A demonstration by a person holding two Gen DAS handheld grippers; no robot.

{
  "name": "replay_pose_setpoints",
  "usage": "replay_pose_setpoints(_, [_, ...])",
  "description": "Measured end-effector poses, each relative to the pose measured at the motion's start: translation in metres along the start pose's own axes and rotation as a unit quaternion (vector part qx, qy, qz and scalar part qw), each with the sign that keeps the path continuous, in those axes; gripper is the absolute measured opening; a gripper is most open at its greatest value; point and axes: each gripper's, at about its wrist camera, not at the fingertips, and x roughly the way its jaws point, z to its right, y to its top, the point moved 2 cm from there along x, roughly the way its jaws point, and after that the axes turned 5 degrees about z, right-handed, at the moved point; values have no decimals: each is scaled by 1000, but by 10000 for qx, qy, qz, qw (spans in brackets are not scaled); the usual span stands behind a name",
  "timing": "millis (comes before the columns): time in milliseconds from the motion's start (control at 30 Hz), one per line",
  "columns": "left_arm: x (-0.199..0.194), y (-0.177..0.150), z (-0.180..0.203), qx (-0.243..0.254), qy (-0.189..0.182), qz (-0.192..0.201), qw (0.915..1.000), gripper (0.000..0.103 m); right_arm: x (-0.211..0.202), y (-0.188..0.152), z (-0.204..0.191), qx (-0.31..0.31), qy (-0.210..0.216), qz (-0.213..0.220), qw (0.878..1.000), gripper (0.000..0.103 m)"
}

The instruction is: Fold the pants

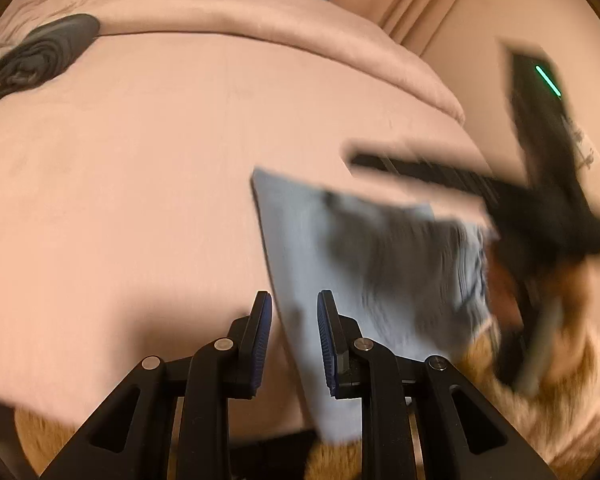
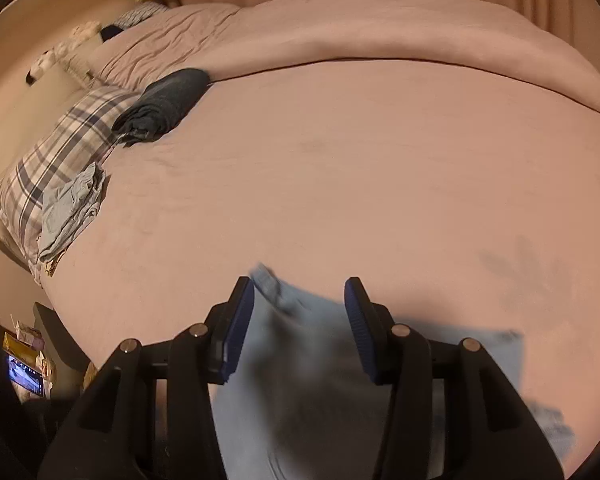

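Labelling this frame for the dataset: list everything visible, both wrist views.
light blue pants: 1, pale blue, at the near edge of the bed, blurred
bed sheet: 1, pink, covers the bed
duvet: 1, pink, bunched along the far side
dark garment: 1, dark grey, bundled, far left of the bed
plaid pillow: 1, white and grey check, left edge of the bed
crumpled blue garment: 1, pale blue, on the plaid pillow
phone screen: 1, lit, low on the left beside the bed
left gripper: 1, black with blue pads, open, a pants edge between its fingers
right gripper: 1, black with blue pads, open over the pants
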Motion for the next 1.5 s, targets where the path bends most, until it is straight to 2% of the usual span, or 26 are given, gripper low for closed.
replay_pose_setpoints(100, [25,13,-11,-284,-172,-144,9993,20,-14,-25,10,131,-42,-145,9998,48])
replay_pose_setpoints(233, [68,17,-16,-310,114,-401,9986,20,-16,-63,11,-56,-110,-471,9988,46])
replay_pose_setpoints(333, [79,21,-18,-354,80,-509,9980,24,-9,-85,14,-145,-327,-626,9974,46])
replay_pose_setpoints(400, [81,27,-28,-429,-14,-600,9973,28,-11,-91,17,-7,-333,-518,9981,46])
replay_pose_setpoints(467, [80,28,-33,-545,-130,-666,9962,28,-14,-94,16,-26,-378,-490,9981,46])
replay_pose_setpoints(567, [82,44,-40,-481,-22,-628,9969,28,-18,-96,14,-9,-486,-489,9976,46])
replay_pose_setpoints(700, [80,60,-32,-82,127,-312,9994,28,-36,-99,18,84,-615,-396,9973,46])
replay_pose_setpoints(867, [107,74,-42,-269,34,-481,9985,28,-50,-103,41,349,-888,-270,9951,45])
replay_pose_setpoints(900, [109,75,-42,-260,26,-464,9986,28,-51,-104,45,434,-838,-269,9952,45])
replay_pose_setpoints(1100, [128,79,-34,-100,342,-458,9983,38,-51,-112,52,590,-819,-294,9945,43])
replay_pose_setpoints(1233, [134,83,-34,-14,475,-430,9979,40,-50,-117,54,699,-788,-344,9938,43])
replay_pose_setpoints(1433, [151,80,-14,694,1210,-111,9902,40,-51,-119,55,778,-746,-360,9935,43])
replay_pose_setpoints(1500, [154,82,-14,698,1244,-94,9897,40,-53,-120,57,806,-738,-343,9934,43])
